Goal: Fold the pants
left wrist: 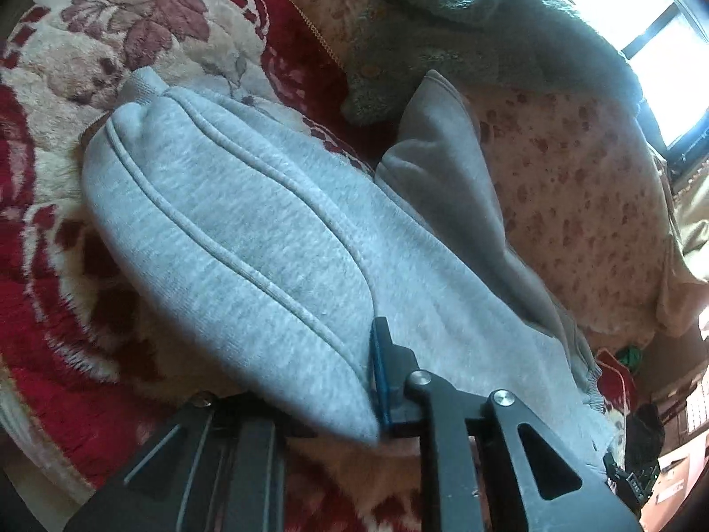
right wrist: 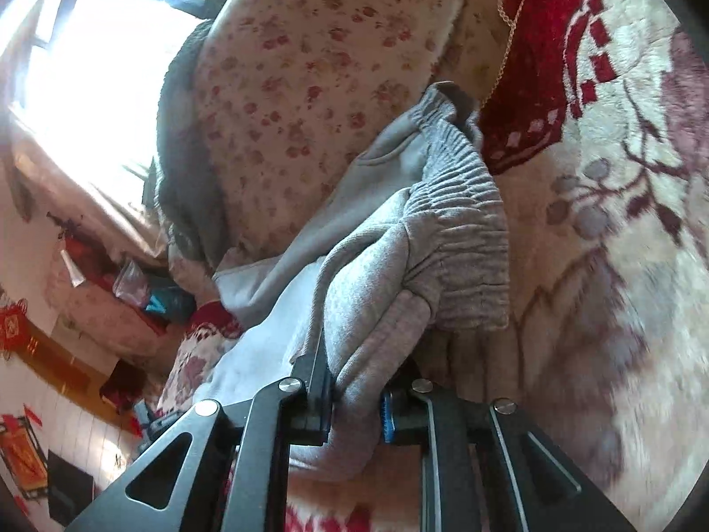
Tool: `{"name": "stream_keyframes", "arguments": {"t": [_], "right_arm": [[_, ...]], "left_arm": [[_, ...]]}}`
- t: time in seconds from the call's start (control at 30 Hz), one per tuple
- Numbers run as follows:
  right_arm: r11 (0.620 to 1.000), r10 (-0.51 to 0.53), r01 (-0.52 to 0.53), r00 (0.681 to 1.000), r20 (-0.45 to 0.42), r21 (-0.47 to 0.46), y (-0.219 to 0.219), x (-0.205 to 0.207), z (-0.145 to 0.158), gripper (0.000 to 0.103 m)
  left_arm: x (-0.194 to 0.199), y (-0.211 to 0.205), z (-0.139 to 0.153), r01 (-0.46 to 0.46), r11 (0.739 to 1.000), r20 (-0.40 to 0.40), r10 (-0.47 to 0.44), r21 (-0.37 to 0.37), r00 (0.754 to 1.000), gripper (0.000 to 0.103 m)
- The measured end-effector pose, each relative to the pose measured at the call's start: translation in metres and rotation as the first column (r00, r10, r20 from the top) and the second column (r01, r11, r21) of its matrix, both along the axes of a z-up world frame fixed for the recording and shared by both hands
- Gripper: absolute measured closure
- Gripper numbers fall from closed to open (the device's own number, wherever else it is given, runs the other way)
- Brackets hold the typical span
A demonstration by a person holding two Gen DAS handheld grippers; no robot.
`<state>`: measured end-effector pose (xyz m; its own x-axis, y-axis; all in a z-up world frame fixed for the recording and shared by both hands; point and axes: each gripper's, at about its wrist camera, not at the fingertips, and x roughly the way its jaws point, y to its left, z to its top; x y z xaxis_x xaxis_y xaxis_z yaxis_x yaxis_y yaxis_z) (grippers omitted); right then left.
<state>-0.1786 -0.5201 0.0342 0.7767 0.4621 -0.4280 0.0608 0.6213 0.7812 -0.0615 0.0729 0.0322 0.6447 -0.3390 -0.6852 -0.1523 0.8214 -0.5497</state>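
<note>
Jaws of the left gripper (left wrist: 354, 381) clamped on a folded edge of the grey pants (left wrist: 230, 221), one finger buried under the cloth. Jaws of the right gripper (right wrist: 354, 403) pinched on a bunched fold just below the ribbed waistband (right wrist: 461, 239). Pants spread across a red and cream floral blanket (left wrist: 53, 310), a piped seam running along the leg. Beyond, a pink flowered quilt (left wrist: 576, 204) and a green knit garment (left wrist: 465, 31) near the bright window (left wrist: 673, 75).

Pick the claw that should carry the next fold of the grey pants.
Probably the right claw: it is shut on the elastic waistband end of the grey pants, so it could carry that end across. The left claw is shut on a fold edge mid-leg, better placed to anchor.
</note>
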Motion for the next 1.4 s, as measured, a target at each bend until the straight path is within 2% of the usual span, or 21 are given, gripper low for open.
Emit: {"name": "stream_keyframes", "arguments": {"t": [0.13,0.23,0.3,0.33,0.4,0.5,0.53,0.57,0.63,0.73,0.8,0.83,0.87,0.97,1.03,1.17,1.23,1.3,1.4], "right_arm": [[1.0,0.009,-0.009,1.0,0.005,0.01,0.001,-0.034,0.009,0.087],[1.0,0.011,-0.011,1.0,-0.012,-0.012,-0.004,-0.051,0.007,0.087],[1.0,0.004,-0.004,0.999,-0.04,0.002,-0.01,-0.053,-0.003,0.087],[1.0,0.006,-0.006,0.999,-0.046,0.01,-0.012,-0.053,-0.006,0.087],[0.999,-0.004,0.0,0.997,-0.082,-0.044,-0.01,-0.051,-0.008,0.084],[0.994,-0.015,0.0,0.992,-0.129,-0.111,-0.007,-0.046,-0.005,0.082],[0.991,-0.022,0.001,0.989,-0.145,-0.137,-0.007,-0.045,-0.002,0.081],[0.985,-0.031,0.004,0.987,-0.157,-0.173,-0.006,-0.045,0.001,0.078],[0.968,-0.061,0.017,0.984,-0.169,-0.252,-0.005,-0.045,0.01,0.075],[0.95,-0.085,0.035,0.985,-0.149,-0.311,-0.006,-0.047,0.022,0.069],[0.949,-0.089,0.045,0.988,-0.128,-0.313,-0.006,-0.047,0.031,0.053],[0.949,-0.081,0.04,0.989,-0.121,-0.312,-0.005,-0.046,0.033,0.042],[0.948,-0.068,0.03,0.992,-0.111,-0.317,-0.002,-0.045,0.036,0.039],[0.931,-0.02,-0.015,0.996,-0.092,-0.365,0.016,-0.035,0.044,0.039],[0.916,0.015,-0.062,0.992,-0.121,-0.395,0.029,-0.025,0.04,0.038],[0.848,0.074,-0.186,0.969,-0.238,-0.496,0.056,-0.003,0.018,0.038],[0.816,0.085,-0.213,0.964,-0.252,-0.538,0.062,0.0,0.019,0.038],[0.817,0.098,-0.208,0.969,-0.225,-0.538,0.06,0.002,0.03,0.037],[0.822,0.121,-0.195,0.978,-0.172,-0.535,0.054,0.007,0.051,0.032]], "left_arm": [[-0.015,0.006,0.003,0.015,1.0,0.005,-0.015,0.006,1.0,0.088],[-0.018,0.006,-0.007,0.024,0.999,-0.05,-0.023,0.023,0.998,0.088],[-0.019,0.009,-0.015,0.002,1.0,-0.082,-0.001,0.017,0.997,0.084],[-0.02,0.012,-0.018,-0.019,1.0,-0.1,0.019,0.003,0.995,0.076],[-0.024,0.017,-0.019,-0.057,0.998,-0.111,0.056,-0.009,0.992,0.065],[-0.03,0.019,-0.013,-0.072,0.997,-0.102,0.075,0.033,0.992,0.049],[-0.032,0.02,-0.01,-0.082,0.995,-0.102,0.088,0.064,0.991,0.039],[-0.035,0.022,-0.007,-0.092,0.992,-0.1,0.1,0.086,0.99,0.034],[-0.042,0.024,0.002,-0.108,0.986,-0.077,0.118,0.126,0.99,0.033],[-0.046,0.025,0.011,-0.114,0.983,-0.052,0.122,0.145,0.991,0.032],[-0.047,0.023,0.014,-0.107,0.98,-0.039,0.115,0.165,0.993,0.031],[-0.047,0.022,0.013,-0.103,0.978,-0.04,0.112,0.179,0.993,0.031],[-0.046,0.02,0.011,-0.1,0.976,-0.044,0.111,0.193,0.993,0.031],[-0.036,0.011,0.0,-0.062,0.966,-0.097,0.089,0.251,0.991,0.031],[-0.032,0.006,-0.01,-0.039,0.962,-0.14,0.08,0.272,0.987,0.031],[-0.034,0.002,-0.003,-0.023,0.952,-0.123,0.063,0.305,0.99,0.031],[-0.037,0.001,0.005,-0.015,0.951,-0.115,0.054,0.31,0.992,0.031],[-0.039,0.002,0.015,-0.013,0.95,-0.104,0.048,0.312,0.993,0.03],[-0.037,0.001,0.03,-0.014,0.962,-0.084,0.039,0.273,0.996,0.022]]}}
